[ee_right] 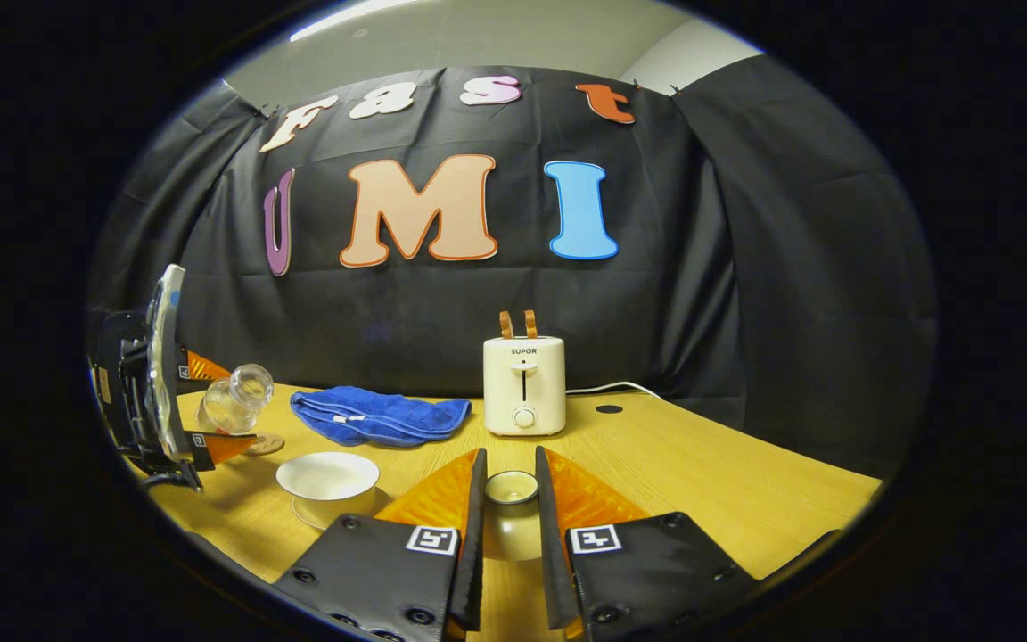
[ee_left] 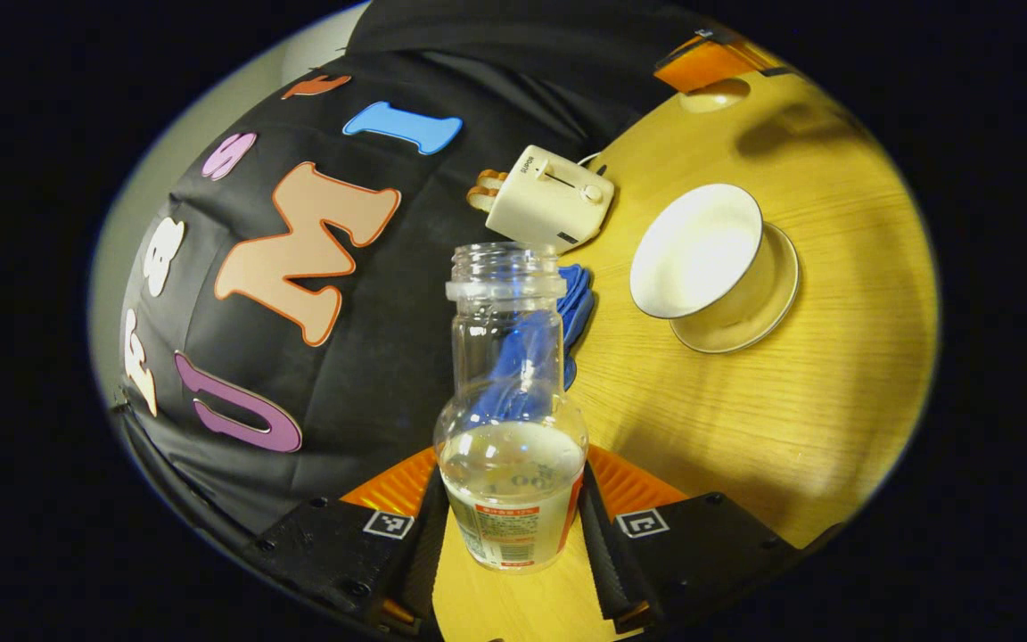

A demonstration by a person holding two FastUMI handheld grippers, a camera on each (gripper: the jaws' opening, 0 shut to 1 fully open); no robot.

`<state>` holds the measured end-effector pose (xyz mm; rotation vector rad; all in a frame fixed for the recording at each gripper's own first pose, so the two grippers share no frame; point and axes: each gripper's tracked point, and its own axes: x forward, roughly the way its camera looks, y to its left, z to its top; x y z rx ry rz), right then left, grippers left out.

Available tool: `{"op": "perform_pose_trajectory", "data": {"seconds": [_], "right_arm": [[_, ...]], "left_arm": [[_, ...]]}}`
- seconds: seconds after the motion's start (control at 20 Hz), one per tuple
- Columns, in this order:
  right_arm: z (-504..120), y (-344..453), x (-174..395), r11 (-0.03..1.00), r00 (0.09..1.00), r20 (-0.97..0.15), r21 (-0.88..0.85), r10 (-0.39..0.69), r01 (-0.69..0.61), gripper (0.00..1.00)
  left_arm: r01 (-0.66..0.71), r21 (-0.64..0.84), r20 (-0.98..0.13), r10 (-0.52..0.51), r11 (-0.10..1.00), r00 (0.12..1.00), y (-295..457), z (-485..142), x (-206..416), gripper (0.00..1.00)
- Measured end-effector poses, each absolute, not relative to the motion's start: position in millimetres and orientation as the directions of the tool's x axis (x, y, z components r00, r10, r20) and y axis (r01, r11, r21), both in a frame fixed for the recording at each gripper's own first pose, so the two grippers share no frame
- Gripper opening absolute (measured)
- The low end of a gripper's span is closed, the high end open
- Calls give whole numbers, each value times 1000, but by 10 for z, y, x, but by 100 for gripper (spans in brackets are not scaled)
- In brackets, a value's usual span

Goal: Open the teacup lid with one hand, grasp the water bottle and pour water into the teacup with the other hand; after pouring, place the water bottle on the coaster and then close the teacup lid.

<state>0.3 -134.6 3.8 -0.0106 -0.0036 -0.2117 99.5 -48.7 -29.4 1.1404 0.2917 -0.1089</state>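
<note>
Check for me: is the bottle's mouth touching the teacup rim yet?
Apart. The right gripper view shows the water bottle, tilted in the left gripper, above and behind the teacup, with bare table between.

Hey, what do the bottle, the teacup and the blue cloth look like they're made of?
Bottle: clear plastic by the look, see-through with a threaded neck and printed label. Teacup: glossy white, likely glazed ceramic or porcelain, matching its saucer. Cloth: soft, fuzzy blue fabric lying in folds, probably microfiber or terry.
</note>
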Motion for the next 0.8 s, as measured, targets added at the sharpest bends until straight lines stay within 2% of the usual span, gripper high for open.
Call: {"op": "perform_pose_trajectory", "data": {"seconds": [0.5, 0.8], "right_arm": [[35, -1352, 1, 978, 978, 4, -11, -209, 209, 31], [33, -1364, 11, 977, 977, 3, -11, -212, 212, 31]], "left_arm": [[255, 951, -273, 88, 177, 958, -536, -203, 1081, 67], [257, 960, -268, 96, 113, 959, -544, -217, 1113, 67]]}}
